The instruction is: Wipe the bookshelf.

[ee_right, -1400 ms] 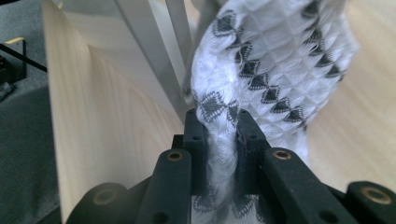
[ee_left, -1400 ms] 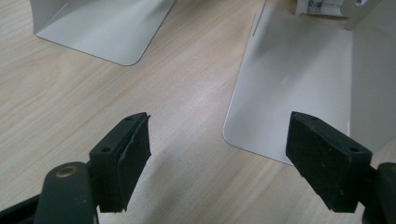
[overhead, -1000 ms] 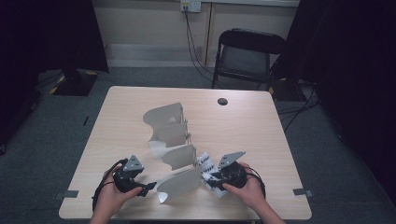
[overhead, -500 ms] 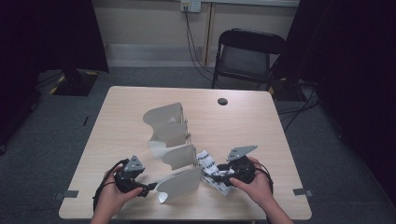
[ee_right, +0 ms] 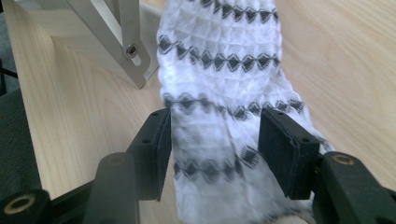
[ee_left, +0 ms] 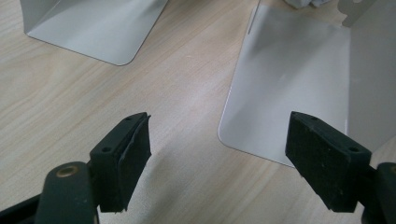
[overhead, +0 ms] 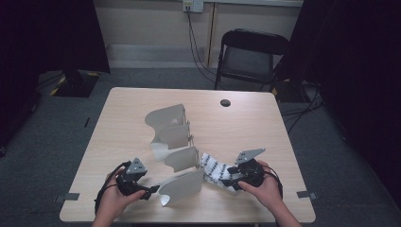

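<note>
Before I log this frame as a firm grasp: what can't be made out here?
- Right gripper view: the striped cloth lies between the fingers; blur hides whether they pinch it.
- High view: the hand covers that gripper's fingers.
- Left gripper view: the metal rack is cut off by the top edge.

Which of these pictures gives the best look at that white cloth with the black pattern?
The right gripper view: the cloth lies close up between the jaws, its diamond pattern clear. The high view shows it small beside the metal rack. The left gripper view catches perhaps a scrap at the top edge.
</note>
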Motion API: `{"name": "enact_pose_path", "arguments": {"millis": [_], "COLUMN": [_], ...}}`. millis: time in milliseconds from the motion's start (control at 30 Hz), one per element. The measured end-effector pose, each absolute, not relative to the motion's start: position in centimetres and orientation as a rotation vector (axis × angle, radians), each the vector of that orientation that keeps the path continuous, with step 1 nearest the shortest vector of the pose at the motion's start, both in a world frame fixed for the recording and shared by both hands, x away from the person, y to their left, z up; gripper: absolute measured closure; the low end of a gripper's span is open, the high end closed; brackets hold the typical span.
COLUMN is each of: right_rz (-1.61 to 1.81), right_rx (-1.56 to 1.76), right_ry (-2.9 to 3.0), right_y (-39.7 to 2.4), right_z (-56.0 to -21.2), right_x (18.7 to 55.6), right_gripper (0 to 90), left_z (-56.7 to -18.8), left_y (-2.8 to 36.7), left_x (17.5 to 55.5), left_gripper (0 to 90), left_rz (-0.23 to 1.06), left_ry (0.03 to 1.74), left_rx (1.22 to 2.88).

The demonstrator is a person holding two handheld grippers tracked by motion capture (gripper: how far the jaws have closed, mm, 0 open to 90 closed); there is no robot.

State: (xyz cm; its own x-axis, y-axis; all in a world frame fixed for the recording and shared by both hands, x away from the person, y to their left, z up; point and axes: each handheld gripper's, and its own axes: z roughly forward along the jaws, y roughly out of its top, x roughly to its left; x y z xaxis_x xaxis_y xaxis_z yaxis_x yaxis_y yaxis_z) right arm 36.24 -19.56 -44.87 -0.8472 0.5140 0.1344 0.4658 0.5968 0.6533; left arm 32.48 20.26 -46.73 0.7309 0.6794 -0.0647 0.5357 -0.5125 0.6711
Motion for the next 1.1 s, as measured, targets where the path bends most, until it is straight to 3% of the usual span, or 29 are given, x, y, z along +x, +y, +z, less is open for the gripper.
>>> {"name": "enact_pose_path", "arguments": {"millis": [267,500,600,733,900,1100], "right_rz": [1.135,1.073,1.030,1.025,0.994,1.022], "right_rx": [0.879,0.884,0.858,0.843,0.810,0.843], "right_ry": [2.700,2.735,2.728,2.675,2.708,2.751], "right_y": [-20.3,-18.8,-18.3,-18.1,-17.6,-17.7], "right_z": [-44.0,-46.7,-47.9,-48.2,-47.8,-47.2], "right_x": [36.5,37.2,37.0,36.2,35.4,35.4], "right_gripper": [45.0,36.7,37.2,45.9,70.2,75.2], "left_z": [-46.7,-46.9,-47.0,-46.9,-46.8,-46.8], "left_y": [20.1,20.1,20.2,20.2,20.2,20.3], "left_x": [32.5,32.5,32.6,32.6,32.6,32.6], "left_gripper": [22.1,22.1,22.1,22.1,22.3,22.3], "left_rz": [0.273,0.260,0.260,0.268,0.272,0.267], "left_ry": [0.906,0.916,0.910,0.914,0.904,0.902], "left_rx": [2.252,2.243,2.249,2.252,2.262,2.260]}}
